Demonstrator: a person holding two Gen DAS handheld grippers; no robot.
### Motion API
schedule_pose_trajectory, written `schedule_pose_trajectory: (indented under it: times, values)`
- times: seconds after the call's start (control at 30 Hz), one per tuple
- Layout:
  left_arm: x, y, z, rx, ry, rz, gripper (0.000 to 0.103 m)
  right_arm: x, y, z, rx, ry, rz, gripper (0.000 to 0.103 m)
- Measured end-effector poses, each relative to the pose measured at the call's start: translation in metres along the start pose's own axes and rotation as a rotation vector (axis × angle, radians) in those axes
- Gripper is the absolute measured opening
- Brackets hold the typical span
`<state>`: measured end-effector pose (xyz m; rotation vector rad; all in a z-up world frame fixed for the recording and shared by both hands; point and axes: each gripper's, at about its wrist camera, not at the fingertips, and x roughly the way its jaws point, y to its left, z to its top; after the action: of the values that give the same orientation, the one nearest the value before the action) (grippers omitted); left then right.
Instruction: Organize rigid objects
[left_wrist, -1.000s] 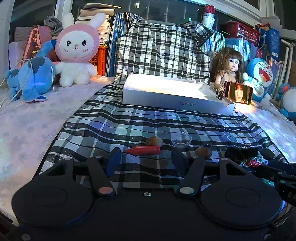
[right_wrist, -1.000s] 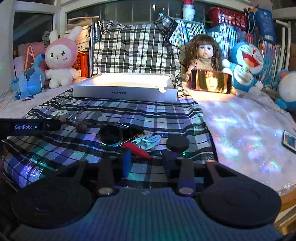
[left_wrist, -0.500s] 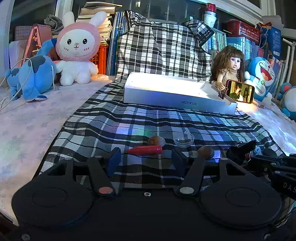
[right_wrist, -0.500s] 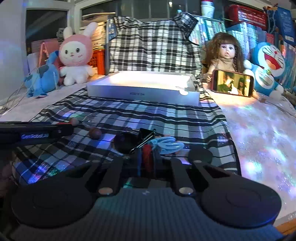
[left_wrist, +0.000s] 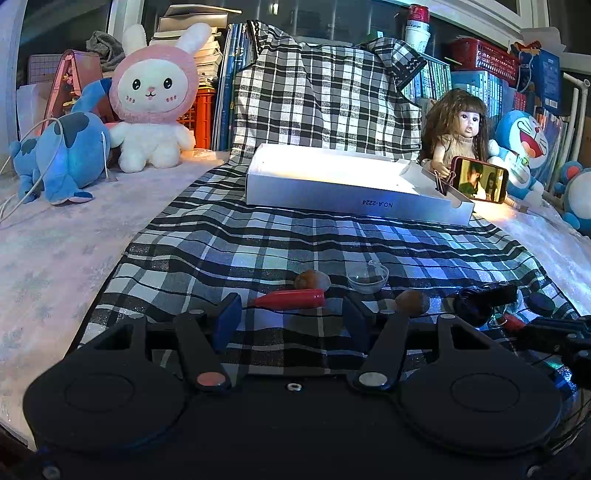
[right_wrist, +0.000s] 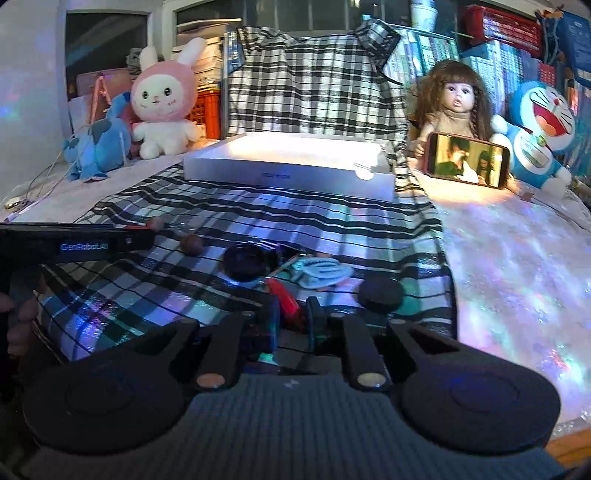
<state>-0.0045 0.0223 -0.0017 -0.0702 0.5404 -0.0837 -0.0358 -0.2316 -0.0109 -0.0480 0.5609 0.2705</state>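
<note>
The right gripper (right_wrist: 291, 319) had its fingers pinched on a small red piece (right_wrist: 283, 300), with a black round lid (right_wrist: 245, 260) and a pale blue clip (right_wrist: 323, 272) just ahead of it on the plaid cloth (right_wrist: 332, 221). The left gripper (left_wrist: 290, 319) stood spread, a red carrot-shaped toy (left_wrist: 291, 298) lying just beyond its fingertips. The white box (left_wrist: 343, 184) sat well ahead of both.

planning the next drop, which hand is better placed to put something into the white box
Right. The right tongs are shut on a small red piece, ready to carry to the white box. The left tongs are open and hold nothing, with the red stick lying loose ahead.
</note>
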Motion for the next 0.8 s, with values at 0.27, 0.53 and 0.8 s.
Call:
schedule_pose_trajectory:
  times: [0.27,0.53,0.8]
  values:
    - [0.001,0.001,0.000,-0.001,0.000,-0.001,0.059,0.000,-0.015,0.001,0.039,0.008,-0.105,0.039]
    - [0.003,0.004,0.001,-0.001,-0.002,0.007,0.059,-0.002,-0.020,0.001,0.008,0.028,-0.128,0.057]
    - [0.003,0.004,0.001,0.000,-0.002,0.006,0.059,-0.004,-0.030,0.001,0.036,0.037,-0.200,0.057]
